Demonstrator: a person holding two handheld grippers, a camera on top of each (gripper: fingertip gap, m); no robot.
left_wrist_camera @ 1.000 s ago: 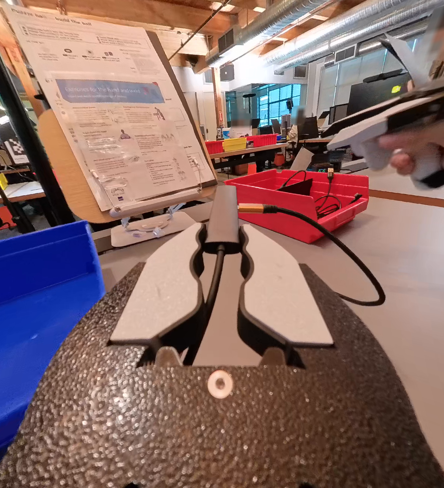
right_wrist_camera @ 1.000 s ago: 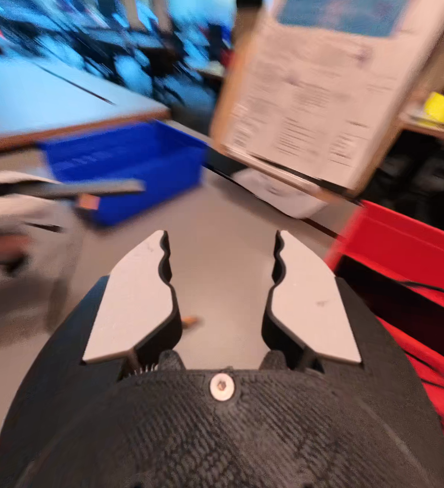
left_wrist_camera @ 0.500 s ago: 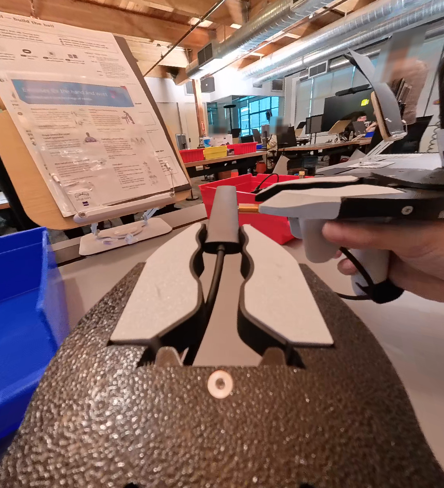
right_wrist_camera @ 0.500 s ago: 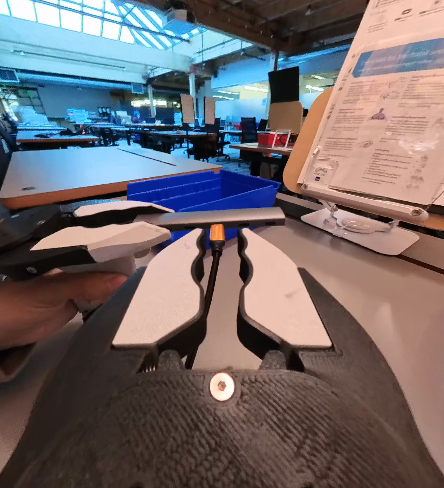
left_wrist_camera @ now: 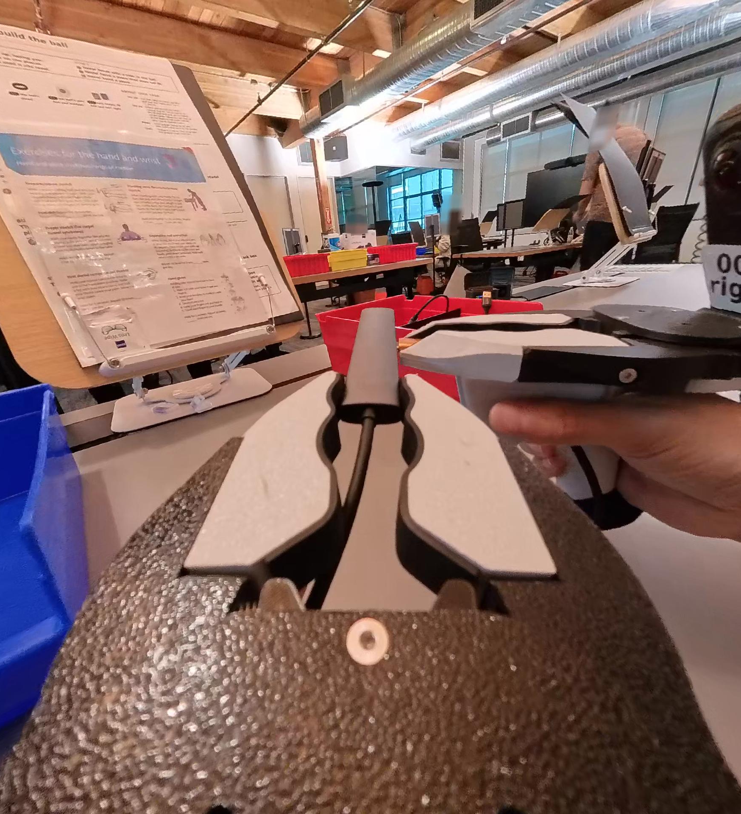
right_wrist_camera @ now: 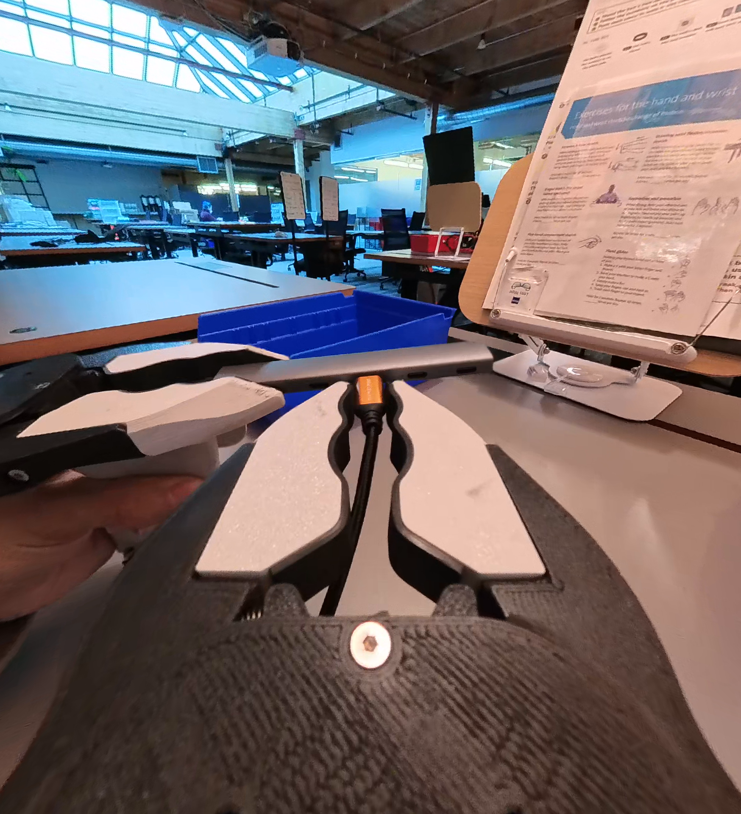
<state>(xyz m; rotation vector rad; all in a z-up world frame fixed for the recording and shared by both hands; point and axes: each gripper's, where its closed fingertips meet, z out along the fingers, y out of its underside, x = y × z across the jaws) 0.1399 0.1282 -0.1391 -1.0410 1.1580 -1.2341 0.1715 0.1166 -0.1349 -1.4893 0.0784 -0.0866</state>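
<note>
My left gripper (left_wrist_camera: 371, 387) is shut on the near end of a grey USB hub (left_wrist_camera: 372, 357), whose black tail cable runs back between the fingers. The hub also shows in the right wrist view (right_wrist_camera: 377, 364), lying crosswise. My right gripper (right_wrist_camera: 368, 396) is shut on an orange-collared plug (right_wrist_camera: 368, 390) of a black cable (right_wrist_camera: 362, 493); the plug sits in the hub's side. In the left wrist view the right gripper (left_wrist_camera: 408, 345) comes in from the right, held by a hand (left_wrist_camera: 650, 467). In the right wrist view the left gripper (right_wrist_camera: 272, 374) comes in from the left.
A blue bin (left_wrist_camera: 12, 528) stands at the left, a red bin (left_wrist_camera: 430, 317) with cables behind the hub. A document stand with printed sheets (left_wrist_camera: 109, 229) rises at the back on a white base (left_wrist_camera: 192, 396). The grey tabletop (right_wrist_camera: 624, 506) lies below. My hands' fingertips stand some 4 cm from each other.
The right gripper swung in from the right, shut on the orange plug at the hub's side and now holds it steady. The left gripper kept its hold on the hub.
</note>
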